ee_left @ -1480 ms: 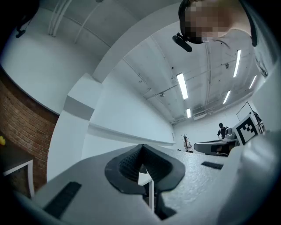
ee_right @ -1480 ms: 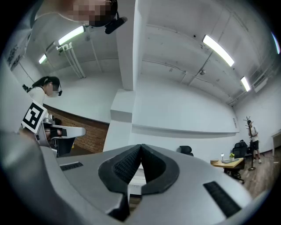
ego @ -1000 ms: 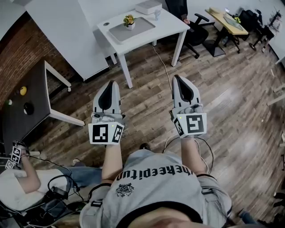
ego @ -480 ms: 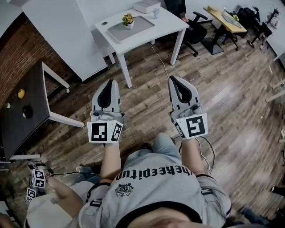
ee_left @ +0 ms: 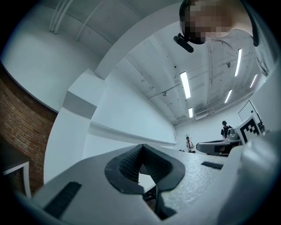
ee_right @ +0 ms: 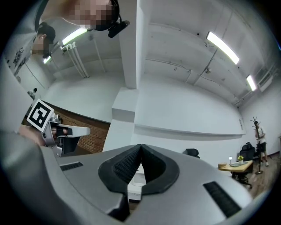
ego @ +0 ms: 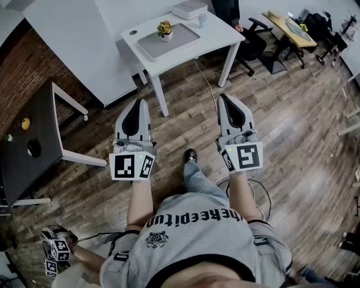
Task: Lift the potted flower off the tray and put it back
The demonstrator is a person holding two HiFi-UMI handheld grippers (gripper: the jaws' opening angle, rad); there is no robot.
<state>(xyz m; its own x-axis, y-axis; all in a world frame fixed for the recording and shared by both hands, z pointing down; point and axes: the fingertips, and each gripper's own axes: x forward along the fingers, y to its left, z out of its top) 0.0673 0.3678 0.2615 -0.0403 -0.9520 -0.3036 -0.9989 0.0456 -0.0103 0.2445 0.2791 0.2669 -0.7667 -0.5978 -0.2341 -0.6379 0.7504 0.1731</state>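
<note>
Bare wooden plank floor (ego: 185, 107) lies open up to the near edge of the white rectangular table (ego: 216, 34). A white flat box (ego: 188, 8) blocks the table's far edge, and a black office chair (ego: 250, 42) crowds its right edge. Its near right corner is free. A dark table (ego: 34, 135) stands well to the left.

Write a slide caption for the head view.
Left claw and right claw, shut and empty, face a white table bearing the potted flower on its tray.
</note>
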